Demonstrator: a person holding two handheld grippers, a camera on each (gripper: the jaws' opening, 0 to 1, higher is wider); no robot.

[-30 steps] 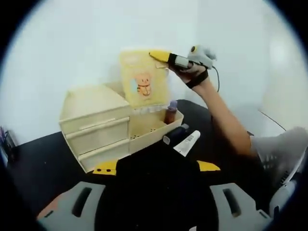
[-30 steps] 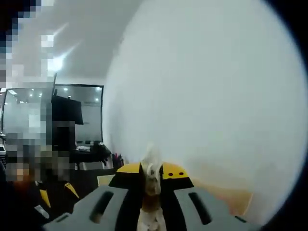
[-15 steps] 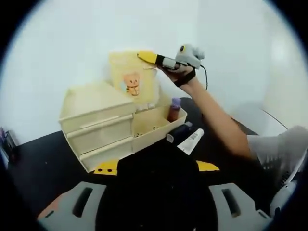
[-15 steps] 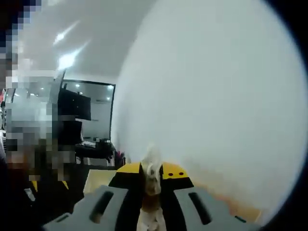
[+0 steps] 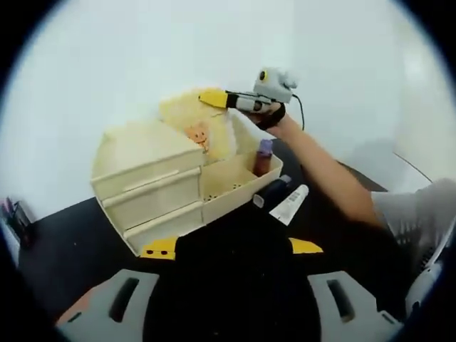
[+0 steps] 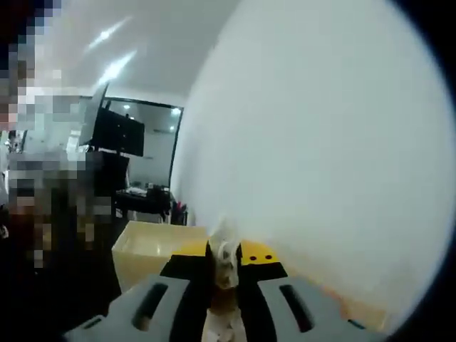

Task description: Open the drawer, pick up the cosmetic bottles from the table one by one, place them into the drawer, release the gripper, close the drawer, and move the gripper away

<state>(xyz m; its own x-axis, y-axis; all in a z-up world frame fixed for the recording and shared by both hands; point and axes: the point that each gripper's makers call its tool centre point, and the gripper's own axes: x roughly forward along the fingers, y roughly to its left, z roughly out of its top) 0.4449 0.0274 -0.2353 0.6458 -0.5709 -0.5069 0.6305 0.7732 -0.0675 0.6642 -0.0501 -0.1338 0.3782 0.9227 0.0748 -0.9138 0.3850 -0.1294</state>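
One drawer unit [image 5: 146,182], one bottle [image 5: 263,157] inside, two tubes [image 5: 288,204] on table.

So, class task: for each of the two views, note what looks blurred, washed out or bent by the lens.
Left gripper view: the pale yellow cloth with an orange cartoon is smeared by motion blur, the white wall is washed out, and the cream wooden drawer cabinet bows under fisheye distortion. Right gripper view: the bright wall blooms almost featureless, ceiling lights glare as streaks, and the cloth pinched at the jaws is soft.

A bottle [image 5: 264,157] stands in the open drawer [image 5: 229,187] — right of the drawer chest [image 5: 146,184]; two tubes [image 5: 288,204] lie beside it.
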